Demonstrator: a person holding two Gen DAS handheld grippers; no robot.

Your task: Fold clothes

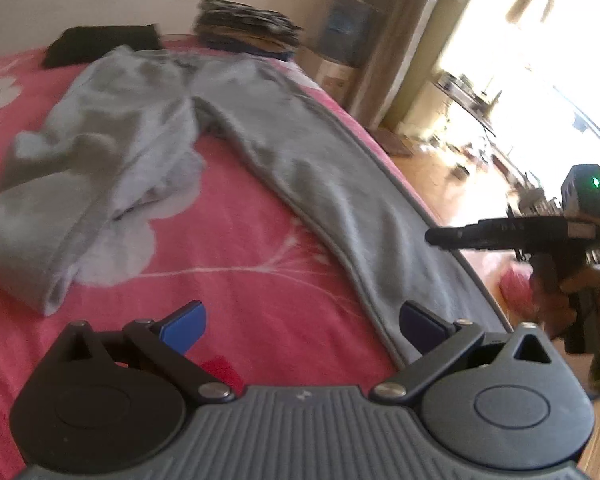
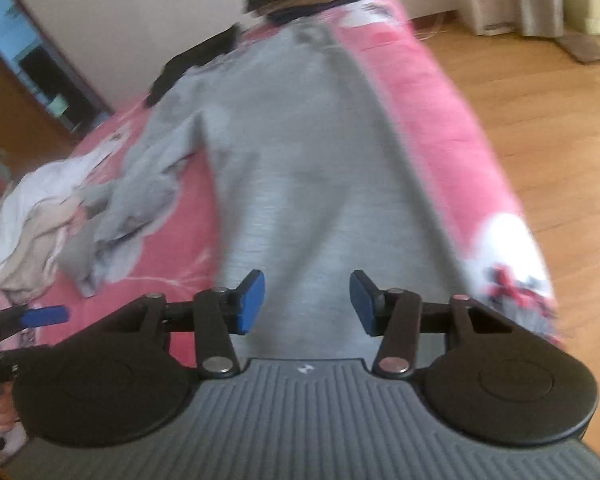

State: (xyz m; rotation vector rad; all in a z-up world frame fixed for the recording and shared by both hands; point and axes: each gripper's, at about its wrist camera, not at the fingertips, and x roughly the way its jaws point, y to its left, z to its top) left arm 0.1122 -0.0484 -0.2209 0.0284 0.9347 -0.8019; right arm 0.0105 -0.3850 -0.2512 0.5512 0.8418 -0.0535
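Left gripper [image 1: 303, 326] fingers wide and empty, right gripper [image 2: 307, 303] fingers parted over grey trousers [image 2: 300, 168], pink bedspread [image 1: 228, 240], white laundry pile [image 2: 32, 216].

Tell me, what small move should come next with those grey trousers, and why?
Probably bring the right gripper down onto the straight leg's hem and close. The grey trousers lie spread on the pink bed, one leg flat, the other rumpled; both grippers' jaws stand open and empty, the left gripper hovering beside that hem.

A pink bedspread [image 1: 240, 216] with white flowers is spread over the bed. A water dispenser [image 1: 342, 46] is seen at the far right, and a wooden floor [image 2: 540, 128] lies right.
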